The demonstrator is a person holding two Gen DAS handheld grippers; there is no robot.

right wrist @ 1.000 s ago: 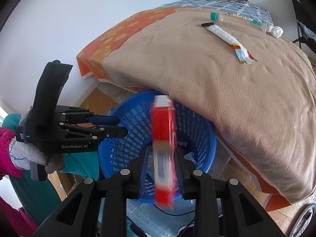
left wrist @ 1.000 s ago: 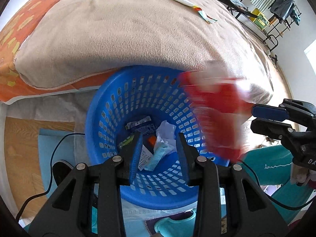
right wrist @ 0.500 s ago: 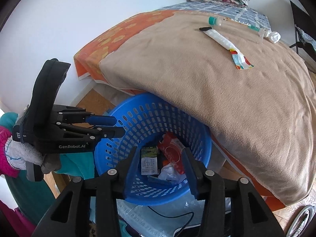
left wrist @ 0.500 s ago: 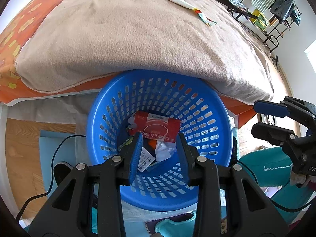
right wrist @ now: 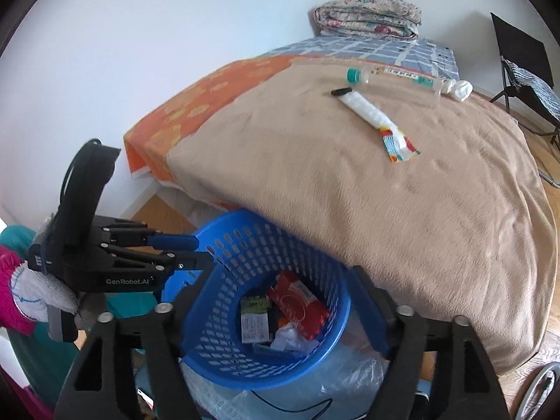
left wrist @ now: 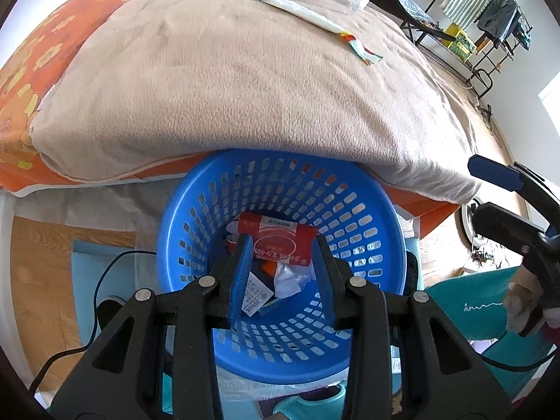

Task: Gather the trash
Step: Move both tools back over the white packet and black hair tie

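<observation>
A round blue plastic basket with slotted walls [left wrist: 280, 182] sits on the floor against the near edge of the bed, its far rim tucked under the overhanging beige fleece blanket [left wrist: 245, 80]. Inside it lies a red plastic wrapper pack [left wrist: 280, 241] on top of a crumpled white tissue [left wrist: 290, 278], a white printed label card [right wrist: 254, 325] and other scraps. The left gripper [left wrist: 281, 273] hangs above the basket with its blue-padded fingers spread and nothing between them; the right gripper [right wrist: 280, 315] is also spread wide and empty, straddling the basket. Far up on the blanket rest a white squeeze tube with a black cap and striped end [right wrist: 374, 119] and a clear plastic bottle with a green cap [right wrist: 392, 75]. Beyond them a folded floral quilt [right wrist: 367, 17] sits in the white-walled corner. An orange patterned sheet [right wrist: 210, 98] shows at the left of the bed, over wooden flooring [left wrist: 45, 273].
</observation>
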